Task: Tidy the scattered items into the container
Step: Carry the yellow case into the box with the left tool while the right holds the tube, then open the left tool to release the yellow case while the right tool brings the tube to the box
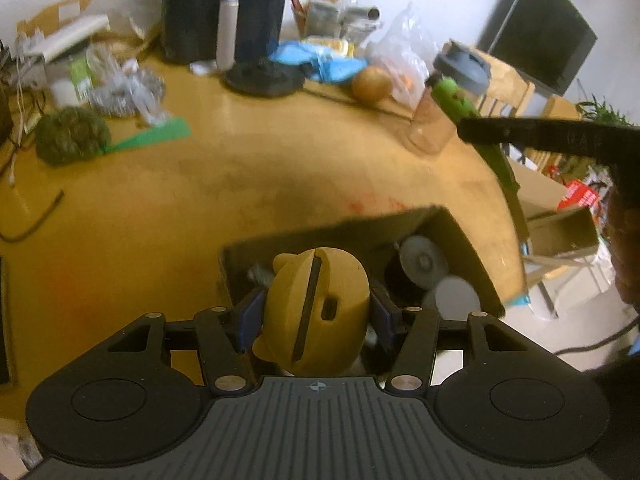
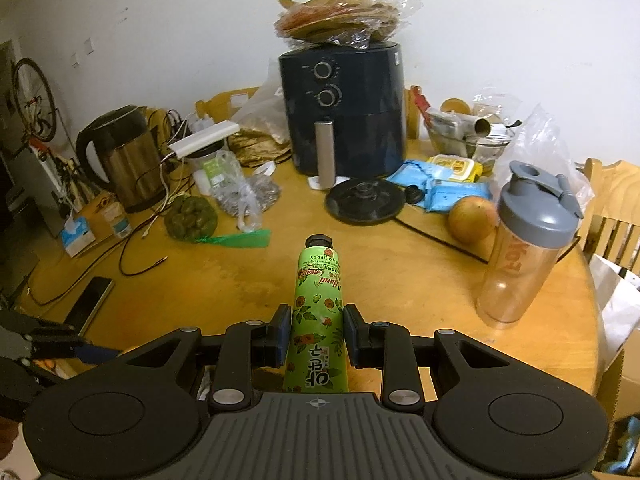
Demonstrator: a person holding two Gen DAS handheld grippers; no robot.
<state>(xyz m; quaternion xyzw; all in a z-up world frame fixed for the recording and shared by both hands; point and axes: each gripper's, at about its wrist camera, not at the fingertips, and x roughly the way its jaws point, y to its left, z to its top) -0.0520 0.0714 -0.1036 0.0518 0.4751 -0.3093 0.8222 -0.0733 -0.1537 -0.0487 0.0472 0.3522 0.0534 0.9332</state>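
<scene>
Your left tool (image 1: 316,314) grips the yellow slotted plastic piece (image 1: 316,308) above the brown cardboard box (image 1: 344,228) at lower centre, where grey discs (image 1: 424,262) already lie. Your right tool (image 2: 316,330) is clamped on the green hand-cream tube (image 2: 318,312); both still need dropping in.

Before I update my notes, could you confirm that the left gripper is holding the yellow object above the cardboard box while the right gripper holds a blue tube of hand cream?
One detail is wrong: the tube in the right gripper is green, not blue, as the right wrist view shows. The rest stands: the left gripper holds the yellow object above the cardboard box.
</scene>
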